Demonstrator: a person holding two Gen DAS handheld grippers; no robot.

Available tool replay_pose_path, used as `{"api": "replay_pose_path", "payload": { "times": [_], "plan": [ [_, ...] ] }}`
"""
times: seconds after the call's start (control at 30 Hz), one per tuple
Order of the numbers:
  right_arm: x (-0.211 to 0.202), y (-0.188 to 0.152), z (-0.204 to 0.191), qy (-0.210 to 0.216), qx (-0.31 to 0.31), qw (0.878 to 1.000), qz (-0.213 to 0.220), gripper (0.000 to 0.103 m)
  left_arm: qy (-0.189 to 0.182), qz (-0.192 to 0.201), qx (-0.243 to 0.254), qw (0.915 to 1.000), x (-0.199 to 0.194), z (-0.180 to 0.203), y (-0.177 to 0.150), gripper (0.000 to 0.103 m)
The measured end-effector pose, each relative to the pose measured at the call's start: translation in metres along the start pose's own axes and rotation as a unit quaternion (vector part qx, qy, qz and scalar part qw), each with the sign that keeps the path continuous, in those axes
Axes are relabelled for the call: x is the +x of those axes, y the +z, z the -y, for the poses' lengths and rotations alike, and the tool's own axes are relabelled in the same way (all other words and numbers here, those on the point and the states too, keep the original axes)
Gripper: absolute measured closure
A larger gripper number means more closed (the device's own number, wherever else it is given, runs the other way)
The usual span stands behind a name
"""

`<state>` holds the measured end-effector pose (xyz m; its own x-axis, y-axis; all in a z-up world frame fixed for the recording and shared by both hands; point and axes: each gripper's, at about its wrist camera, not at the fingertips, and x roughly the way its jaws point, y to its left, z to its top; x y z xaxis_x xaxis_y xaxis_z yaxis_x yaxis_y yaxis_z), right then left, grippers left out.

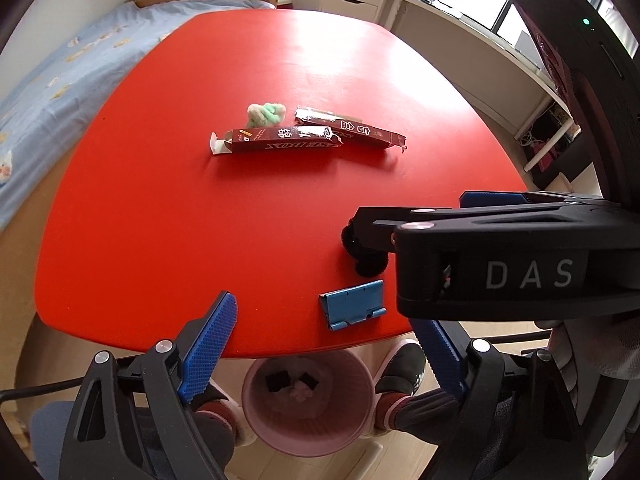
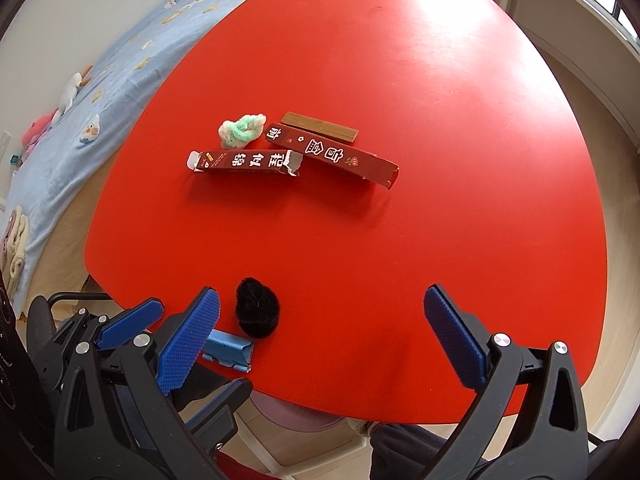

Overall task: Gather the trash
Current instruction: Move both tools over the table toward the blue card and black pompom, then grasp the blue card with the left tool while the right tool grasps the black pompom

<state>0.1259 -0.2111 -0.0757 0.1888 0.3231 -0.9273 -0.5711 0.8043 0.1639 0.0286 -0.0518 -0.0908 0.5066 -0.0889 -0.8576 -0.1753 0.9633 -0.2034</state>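
Note:
On the red table (image 1: 160, 208) lie two torn dark red cartons (image 1: 276, 141) (image 1: 356, 131), a green-and-white fluffy scrunchie (image 1: 266, 114) and, nearer me, a black fuzzy ball (image 1: 366, 258) and a small blue folding stand (image 1: 352, 306). My left gripper (image 1: 320, 320) hangs open over the table's near edge, with the blue stand showing between its pads, untouched. My right gripper (image 2: 320, 296) is open over bare table, the black ball (image 2: 256, 312) just right of its left pad. A pink bin (image 1: 308, 400) stands on the floor below the edge, with dark scraps inside.
The right gripper's black body (image 1: 492, 276) crosses the left wrist view and hides part of the ball. A brown flat strip (image 2: 320, 126) lies behind the cartons (image 2: 244, 160). The person's feet (image 1: 400, 364) flank the bin. A bed (image 2: 80, 100) runs along the table's left side.

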Motion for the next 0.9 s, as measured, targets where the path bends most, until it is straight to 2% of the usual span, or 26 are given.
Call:
{"api": "replay_pose_path", "payload": {
  "times": [0.33, 0.63, 0.83, 0.9],
  "plan": [
    [0.003, 0.001, -0.005, 0.001, -0.001, 1.0, -0.001, 0.003, 0.024, 0.008, 0.014, 0.9996, -0.002, -0.003, 0.0, 0.042],
    [0.0, 0.001, -0.005, -0.002, 0.0, 1.0, 0.004, 0.003, 0.013, 0.015, 0.005, 0.9998, -0.004, 0.005, 0.001, 0.043],
    [-0.001, -0.001, 0.001, -0.004, 0.003, 1.0, 0.005, 0.003, 0.032, 0.023, 0.007, 0.9992, 0.001, 0.009, -0.003, 0.043],
    [-0.001, -0.001, 0.002, -0.004, 0.003, 1.0, 0.005, 0.003, 0.04, 0.026, 0.009, 0.9988, 0.0, 0.009, -0.004, 0.049]
  ]
}}
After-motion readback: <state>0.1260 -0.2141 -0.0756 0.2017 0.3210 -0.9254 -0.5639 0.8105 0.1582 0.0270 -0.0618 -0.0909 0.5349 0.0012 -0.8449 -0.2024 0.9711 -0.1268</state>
